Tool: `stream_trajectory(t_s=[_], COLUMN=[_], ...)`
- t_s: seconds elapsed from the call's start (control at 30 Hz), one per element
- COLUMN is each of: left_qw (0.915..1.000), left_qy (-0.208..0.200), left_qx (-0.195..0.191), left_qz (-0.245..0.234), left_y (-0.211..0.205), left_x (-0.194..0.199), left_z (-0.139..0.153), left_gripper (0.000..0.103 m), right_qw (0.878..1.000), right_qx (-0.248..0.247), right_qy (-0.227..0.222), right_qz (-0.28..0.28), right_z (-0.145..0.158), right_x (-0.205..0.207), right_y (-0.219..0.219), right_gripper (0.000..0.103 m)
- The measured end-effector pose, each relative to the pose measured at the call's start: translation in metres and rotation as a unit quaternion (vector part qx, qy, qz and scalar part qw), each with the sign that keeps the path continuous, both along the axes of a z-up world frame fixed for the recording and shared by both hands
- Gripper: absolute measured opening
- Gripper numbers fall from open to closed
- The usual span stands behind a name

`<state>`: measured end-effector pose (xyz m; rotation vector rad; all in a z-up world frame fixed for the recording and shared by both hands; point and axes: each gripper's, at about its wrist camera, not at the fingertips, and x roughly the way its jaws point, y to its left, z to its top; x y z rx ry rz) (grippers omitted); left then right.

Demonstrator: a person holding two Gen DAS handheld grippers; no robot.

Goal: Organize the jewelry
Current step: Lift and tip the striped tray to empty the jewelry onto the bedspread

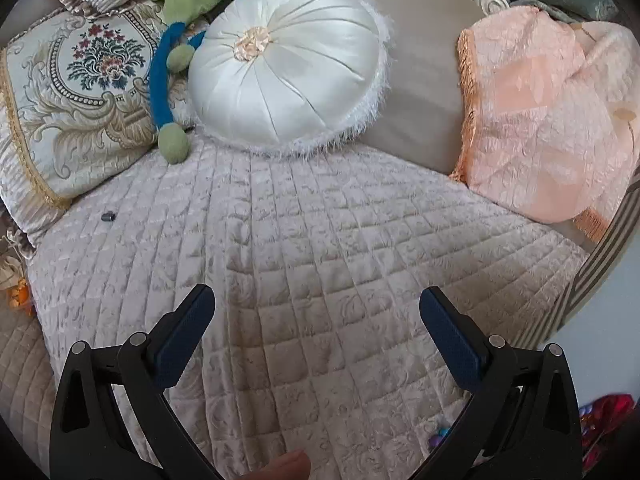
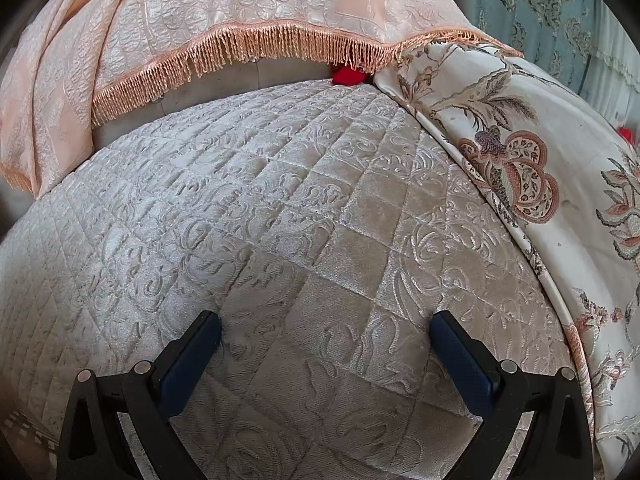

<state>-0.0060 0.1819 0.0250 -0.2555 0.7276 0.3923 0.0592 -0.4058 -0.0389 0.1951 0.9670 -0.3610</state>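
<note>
The left gripper is hovering with jaws spread wide over the quilted bedspread; the right gripper is likewise gaping, empty. A small dark jewelry piece is lying far left, near the embroidered cushion; beyond, a white round pillow is leaning.

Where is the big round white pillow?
In the left wrist view, the round white pillow leans at the back of the quilted cover, up left of centre, right next to the green and blue plush toy.
</note>
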Motion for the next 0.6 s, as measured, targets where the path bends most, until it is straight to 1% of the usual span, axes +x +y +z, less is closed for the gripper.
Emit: stream_trajectory(t_s=[0.33, 0.6], left_qw=[0.9995, 0.9993], left_qy=[0.001, 0.011], left_qx=[-0.031, -0.032], left_qz=[-0.001, -0.017], left_y=[0.004, -0.002], left_x=[-0.002, 0.008], left_z=[-0.002, -0.005], left_gripper=[0.103, 0.103], right_qw=[1.000, 1.000], right_qx=[-0.003, -0.003], right_qy=[0.000, -0.001], right_qz=[0.000, 0.000], right_z=[0.001, 0.001], right_x=[-0.001, 0.001], right_y=[0.003, 0.002], right_gripper=[0.103, 0.103])
